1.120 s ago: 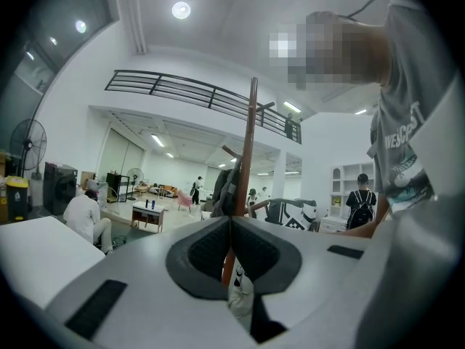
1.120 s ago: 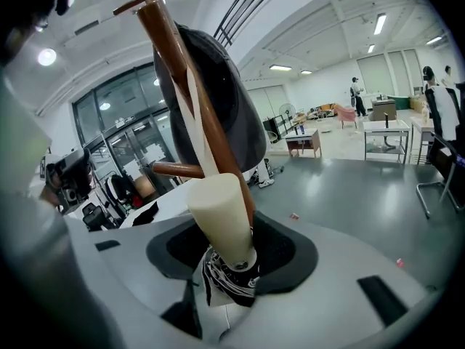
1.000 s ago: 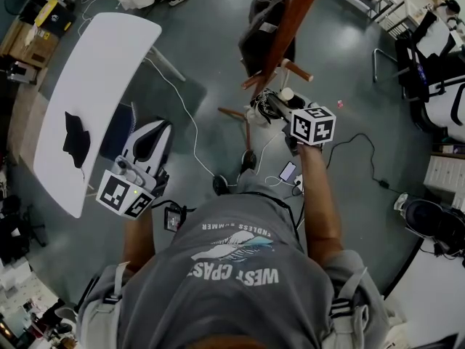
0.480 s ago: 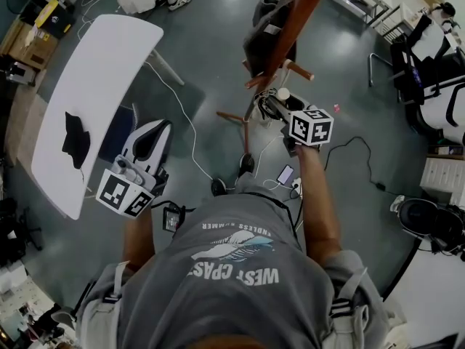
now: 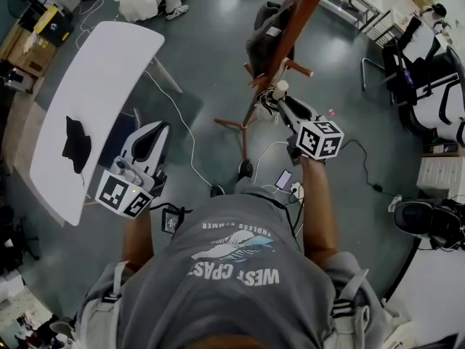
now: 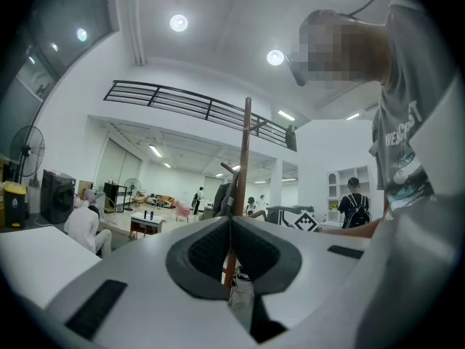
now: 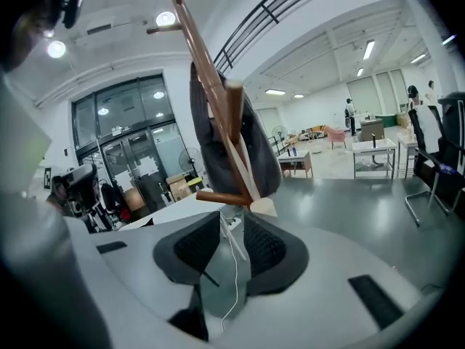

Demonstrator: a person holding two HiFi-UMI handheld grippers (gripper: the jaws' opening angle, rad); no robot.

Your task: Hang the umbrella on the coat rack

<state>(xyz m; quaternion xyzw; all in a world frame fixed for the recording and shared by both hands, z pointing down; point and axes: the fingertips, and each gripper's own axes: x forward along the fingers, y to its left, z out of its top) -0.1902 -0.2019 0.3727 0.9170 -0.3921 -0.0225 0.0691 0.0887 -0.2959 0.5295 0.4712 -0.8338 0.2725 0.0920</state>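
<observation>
Hanging umbrella (image 7: 207,144) just beyond closing right fingers (image 7: 272,249)

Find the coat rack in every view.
Head view: coat rack slants down from top, right of centre.
Left gripper view: coat rack upright at centre.
Right gripper view: coat rack leaning, upper left of centre.
Shared landmark: dark bag hanging on it.
</observation>
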